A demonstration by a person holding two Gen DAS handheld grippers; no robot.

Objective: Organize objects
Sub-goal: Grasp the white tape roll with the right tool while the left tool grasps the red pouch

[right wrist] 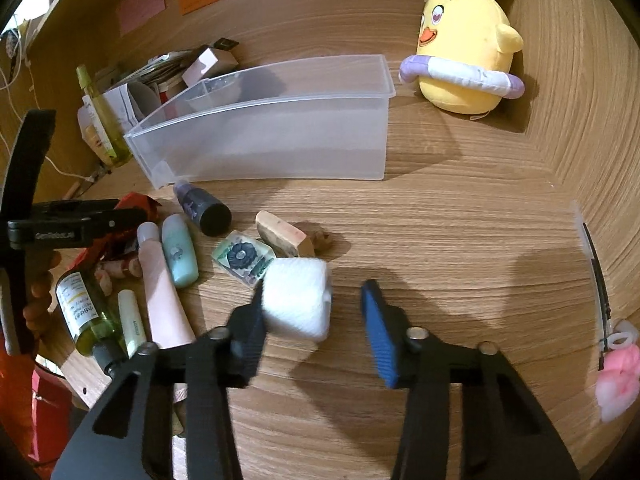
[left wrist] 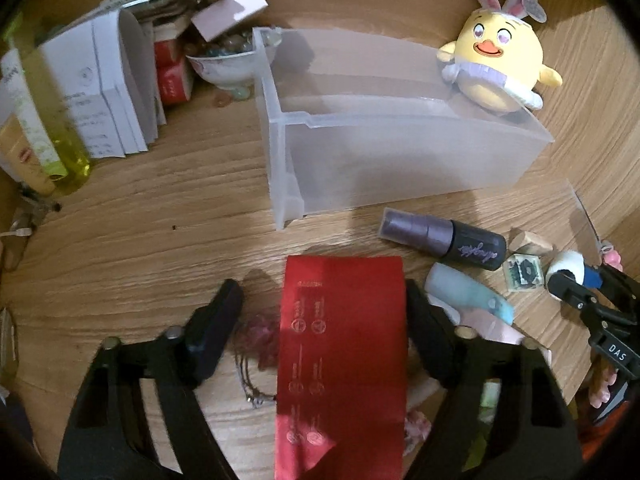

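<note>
A translucent plastic bin [left wrist: 384, 152] [right wrist: 272, 136] stands empty on the wooden table. My left gripper [left wrist: 324, 308] is open around a flat red packet [left wrist: 344, 360], which rests against its right finger with a gap to the left finger. My right gripper [right wrist: 316, 312] is open; a white paper roll [right wrist: 298, 300] sits between its fingers, touching the left finger [right wrist: 250, 332] and apart from the blue-padded right finger [right wrist: 380, 332]. In the left wrist view the right gripper [left wrist: 576, 284] and the roll [left wrist: 568, 264] show at the right.
A dark purple spray bottle [left wrist: 444, 236] [right wrist: 202, 210], mint tube [right wrist: 179, 254], pink tube [right wrist: 160, 292], patterned square [right wrist: 242, 258], wooden block [right wrist: 282, 236] and green glass bottle [right wrist: 86, 320] lie near the bin's front. A yellow chick plush [left wrist: 496, 68] [right wrist: 466, 60] sits behind. Boxes and a bowl [left wrist: 232, 60] crowd the far left.
</note>
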